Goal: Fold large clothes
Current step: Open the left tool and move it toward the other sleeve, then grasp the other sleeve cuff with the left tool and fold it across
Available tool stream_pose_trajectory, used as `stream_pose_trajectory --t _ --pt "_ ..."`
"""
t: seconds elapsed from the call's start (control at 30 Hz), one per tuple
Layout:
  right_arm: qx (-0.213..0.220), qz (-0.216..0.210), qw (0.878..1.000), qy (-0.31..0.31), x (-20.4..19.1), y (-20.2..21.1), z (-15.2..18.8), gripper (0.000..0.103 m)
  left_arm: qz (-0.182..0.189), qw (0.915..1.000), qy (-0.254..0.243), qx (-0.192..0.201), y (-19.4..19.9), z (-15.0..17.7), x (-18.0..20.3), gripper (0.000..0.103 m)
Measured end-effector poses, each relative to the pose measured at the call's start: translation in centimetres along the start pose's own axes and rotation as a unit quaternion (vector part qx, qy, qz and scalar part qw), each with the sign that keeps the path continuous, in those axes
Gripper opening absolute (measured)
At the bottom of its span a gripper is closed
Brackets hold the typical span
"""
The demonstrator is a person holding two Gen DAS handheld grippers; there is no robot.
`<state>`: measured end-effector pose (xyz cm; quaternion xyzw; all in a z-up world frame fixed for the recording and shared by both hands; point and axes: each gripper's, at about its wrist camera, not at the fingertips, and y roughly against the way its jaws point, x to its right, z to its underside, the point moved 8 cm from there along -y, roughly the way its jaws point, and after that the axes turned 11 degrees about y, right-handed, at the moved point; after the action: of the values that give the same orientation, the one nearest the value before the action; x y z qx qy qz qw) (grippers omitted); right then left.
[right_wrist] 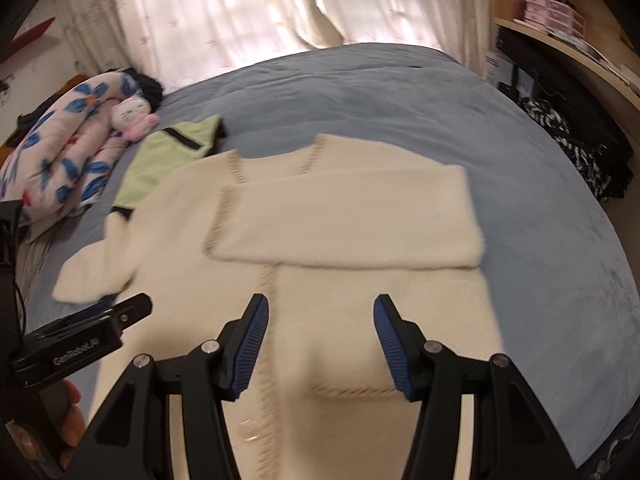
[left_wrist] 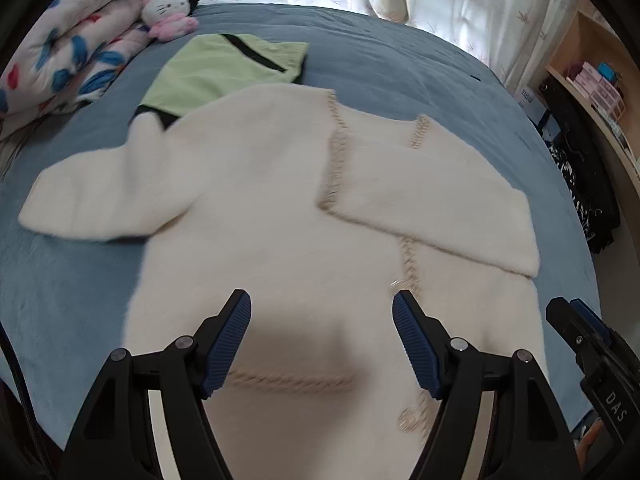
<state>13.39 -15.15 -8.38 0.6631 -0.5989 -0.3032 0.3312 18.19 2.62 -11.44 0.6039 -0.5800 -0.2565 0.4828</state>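
A fluffy cream cardigan (left_wrist: 280, 216) with tan stitched trim lies flat on the blue bed (left_wrist: 380, 64); it also shows in the right wrist view (right_wrist: 352, 296). Its right sleeve (right_wrist: 348, 220) is folded across the chest; the left sleeve (left_wrist: 92, 200) sticks out sideways. My left gripper (left_wrist: 322, 312) hovers above the cardigan's lower part, open, nothing between its blue pads (left_wrist: 230, 344). My right gripper (right_wrist: 320, 316) hangs beside it over the hem, also open and empty. Each gripper's side shows in the other's view: the right gripper (left_wrist: 584, 340) and the left gripper (right_wrist: 100, 328).
A folded light-green garment (left_wrist: 224, 72) with black trim lies beyond the cardigan's collar. A flowered quilt (left_wrist: 76, 36) and a pink plush cat (left_wrist: 168, 12) sit at the bed's far left. Curtains (right_wrist: 248, 12) hang behind; shelves (left_wrist: 592, 92) and dark clothes (right_wrist: 576, 144) stand to the right.
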Motion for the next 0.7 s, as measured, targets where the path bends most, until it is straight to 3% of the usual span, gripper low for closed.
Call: stream_pose_trajectory --t 0.33,0.7 --pt "0.013 -0.009 0.997 0.069 -11.5 0.1 -0.4 0.055 0.006 0.9965 0.078 0.029 3.0 -0.9 -13.4 0.072" --pt "0.042 -0.033 0.992 0.116 -22.6 -4.5 -2.7 0.055 -0.003 0.9798 0.194 0.048 0.0 -3.7 -30.5 0.072"
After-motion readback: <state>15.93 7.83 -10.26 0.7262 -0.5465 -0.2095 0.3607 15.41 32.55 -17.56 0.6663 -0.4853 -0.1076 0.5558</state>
